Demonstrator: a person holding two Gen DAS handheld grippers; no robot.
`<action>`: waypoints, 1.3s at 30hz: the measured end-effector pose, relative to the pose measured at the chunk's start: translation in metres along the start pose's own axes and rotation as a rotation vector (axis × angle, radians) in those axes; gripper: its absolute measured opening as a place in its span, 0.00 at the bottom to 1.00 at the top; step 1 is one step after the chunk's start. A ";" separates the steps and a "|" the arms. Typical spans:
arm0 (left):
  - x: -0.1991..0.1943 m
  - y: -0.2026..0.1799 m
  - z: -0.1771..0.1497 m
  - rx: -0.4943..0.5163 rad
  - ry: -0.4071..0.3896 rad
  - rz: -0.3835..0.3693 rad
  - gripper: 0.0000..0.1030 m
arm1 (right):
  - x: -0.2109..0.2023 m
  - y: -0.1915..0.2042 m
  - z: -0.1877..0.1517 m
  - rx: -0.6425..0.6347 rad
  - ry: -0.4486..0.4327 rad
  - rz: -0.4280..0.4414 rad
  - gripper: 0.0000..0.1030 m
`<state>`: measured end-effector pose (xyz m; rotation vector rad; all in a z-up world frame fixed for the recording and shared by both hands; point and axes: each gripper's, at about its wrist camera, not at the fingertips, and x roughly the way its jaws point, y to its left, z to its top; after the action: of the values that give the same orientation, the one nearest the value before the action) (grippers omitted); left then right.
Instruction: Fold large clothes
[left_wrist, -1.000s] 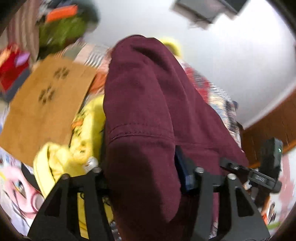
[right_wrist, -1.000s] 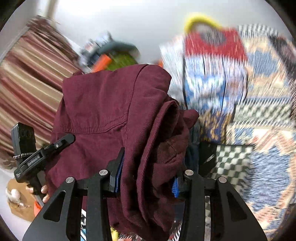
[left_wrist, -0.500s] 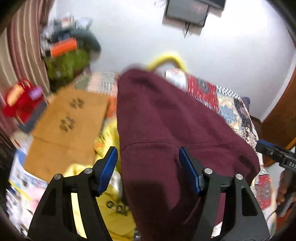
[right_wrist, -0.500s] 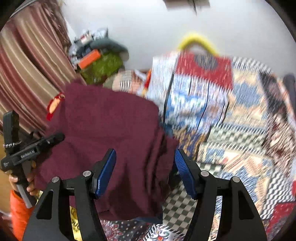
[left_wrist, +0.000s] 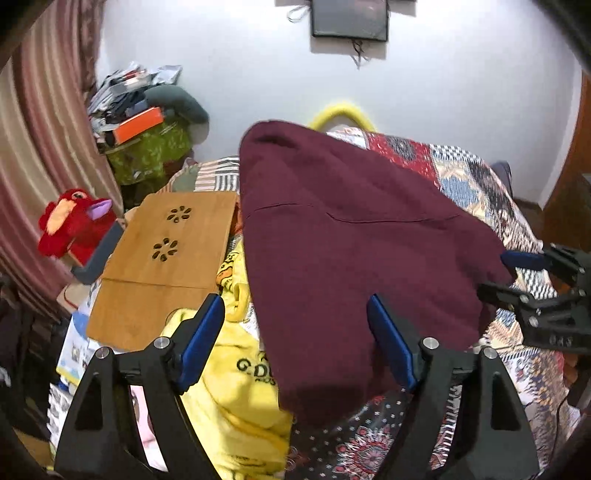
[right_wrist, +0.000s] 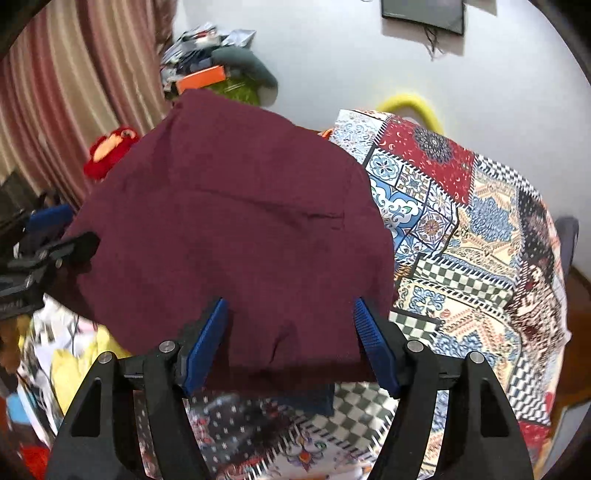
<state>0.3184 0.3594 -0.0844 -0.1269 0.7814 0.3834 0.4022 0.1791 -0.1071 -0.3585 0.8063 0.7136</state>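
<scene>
Now the bed (right_wrist: 480, 229), with its patchwork cover, fills most of both views, and the maroon garment (left_wrist: 351, 236) lies draped over a heap on it, folded into a broad slab with a seam line running across its top. A second ago each of your tools had a thick bunch of that cloth pinched between its pads; half a second ago the pads already stood off the cloth, and they stand wider now. From that, you have let go of the fold, and it looks to be holding its shape unaided. I judge this fold as laid, with the next one, or a smoothing pass, still to come.

Your left hand-held gripper (left_wrist: 295, 339) is opening, its blue pads clear of the cloth on both sides. The garment's near left edge runs between them, lower down and untouched, with yellow clothing (left_wrist: 236, 387) under the left pad. Nothing is held.

Your right hand-held gripper (right_wrist: 291, 343) is opening too, and the garment's near hem (right_wrist: 295, 365) lies across the gap between its pads. The pad tips overlap the cloth in that view, but no cloth is bunched or lifted between them, so I read it as released.

Off the bed's left side a wooden board (left_wrist: 166, 258) and a red plush toy (left_wrist: 74, 221) sit well clear of the garment.
</scene>
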 end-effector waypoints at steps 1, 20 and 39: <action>-0.008 0.000 0.000 -0.003 -0.015 0.002 0.77 | -0.008 0.001 -0.002 -0.012 -0.009 -0.001 0.66; -0.302 -0.063 -0.063 0.019 -0.617 -0.024 0.77 | -0.260 0.038 -0.068 0.009 -0.616 0.079 0.66; -0.370 -0.108 -0.160 -0.032 -0.795 0.071 0.99 | -0.296 0.089 -0.145 0.025 -0.854 -0.114 1.00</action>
<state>0.0150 0.1124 0.0609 0.0287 -0.0055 0.4676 0.1212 0.0331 0.0207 -0.0517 -0.0151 0.6641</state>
